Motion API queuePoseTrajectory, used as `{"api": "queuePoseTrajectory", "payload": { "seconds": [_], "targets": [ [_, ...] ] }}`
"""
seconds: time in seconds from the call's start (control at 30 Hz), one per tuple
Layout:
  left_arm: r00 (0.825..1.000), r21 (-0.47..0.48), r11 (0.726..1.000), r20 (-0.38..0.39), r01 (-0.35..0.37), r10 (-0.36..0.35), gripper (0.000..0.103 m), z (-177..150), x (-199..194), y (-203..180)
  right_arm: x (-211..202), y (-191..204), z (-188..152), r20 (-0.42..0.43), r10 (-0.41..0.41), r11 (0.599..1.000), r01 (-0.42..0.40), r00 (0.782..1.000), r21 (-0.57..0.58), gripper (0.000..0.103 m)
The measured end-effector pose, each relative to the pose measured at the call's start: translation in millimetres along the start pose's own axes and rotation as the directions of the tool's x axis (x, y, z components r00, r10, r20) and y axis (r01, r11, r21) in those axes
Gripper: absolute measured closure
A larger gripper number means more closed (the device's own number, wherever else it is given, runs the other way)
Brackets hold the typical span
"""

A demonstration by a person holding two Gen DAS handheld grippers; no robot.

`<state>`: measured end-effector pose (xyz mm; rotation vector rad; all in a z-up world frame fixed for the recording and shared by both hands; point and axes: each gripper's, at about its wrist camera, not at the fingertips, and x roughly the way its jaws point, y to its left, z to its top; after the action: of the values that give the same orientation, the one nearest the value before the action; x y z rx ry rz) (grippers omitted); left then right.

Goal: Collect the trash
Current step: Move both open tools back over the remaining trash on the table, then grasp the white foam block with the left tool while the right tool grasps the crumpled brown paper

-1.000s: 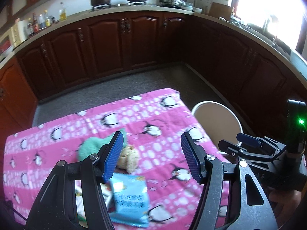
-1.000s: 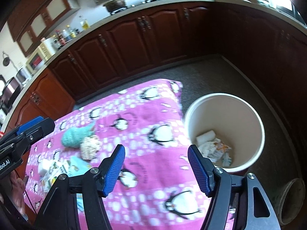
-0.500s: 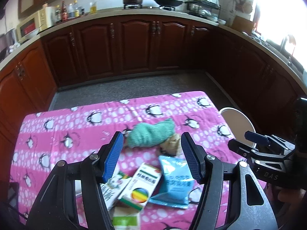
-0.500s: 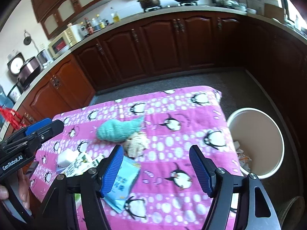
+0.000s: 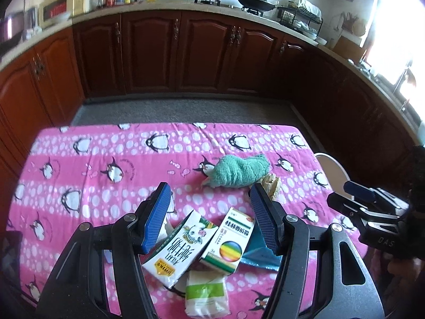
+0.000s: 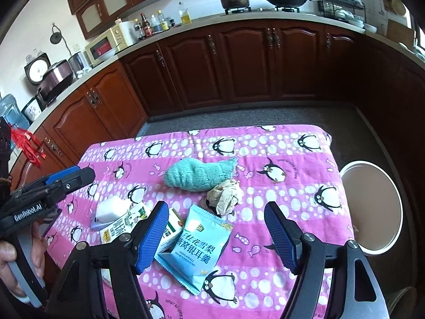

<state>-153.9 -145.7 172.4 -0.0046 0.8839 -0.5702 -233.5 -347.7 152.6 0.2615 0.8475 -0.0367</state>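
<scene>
Both hand-held grippers hung empty above the counter (image 6: 292, 143): the left hand-held gripper (image 5: 209, 220) stood apart, the right hand-held gripper (image 6: 216, 235) was opening wider over the blue packet (image 6: 198, 247). The overlapping boxes (image 5: 202, 242) could drag along; the bin (image 6: 372, 207) sat beside the edge.

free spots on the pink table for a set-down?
Bare cloth: the far strip of the table behind the green rag, and the right side between the crumpled paper and the bin. Crowded: near-left, where the blue packet, milk carton and rainbow box overlap.
</scene>
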Motion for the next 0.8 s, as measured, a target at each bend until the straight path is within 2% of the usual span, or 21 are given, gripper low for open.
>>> {"api": "queuePoseTrajectory", "payload": {
  "seconds": [0.13, 0.4, 0.6, 0.73, 0.8],
  "targets": [
    [0.999, -0.050, 0.999, -0.041, 0.018, -0.020, 0.041, -1, 2, 28, 6, 1, -2, -0.017, 0.001, 1.000, -0.001, 1.000, 0.001, 0.030],
    [0.992, -0.116, 0.993, -0.123, -0.022, 0.008, 0.036, -19, 16, 78, 30, 2, -5, -0.068, 0.008, 1.000, -0.008, 0.998, -0.002, 0.030],
    [0.979, -0.047, 0.998, -0.201, -0.041, 0.031, 0.036, -40, 37, 87, 51, -1, -7, -0.101, 0.013, 1.000, -0.013, 0.995, 0.003, 0.030],
    [0.973, 0.022, 0.998, -0.221, -0.054, 0.058, 0.036, -48, 51, 87, 73, -5, -6, -0.135, 0.006, 1.000, -0.007, 0.991, 0.000, 0.029],
    [0.973, 0.039, 0.998, -0.224, -0.040, 0.048, 0.036, -50, 56, 88, 85, -9, -3, -0.149, -0.004, 1.000, 0.004, 0.989, 0.001, 0.029]
  ]
}}
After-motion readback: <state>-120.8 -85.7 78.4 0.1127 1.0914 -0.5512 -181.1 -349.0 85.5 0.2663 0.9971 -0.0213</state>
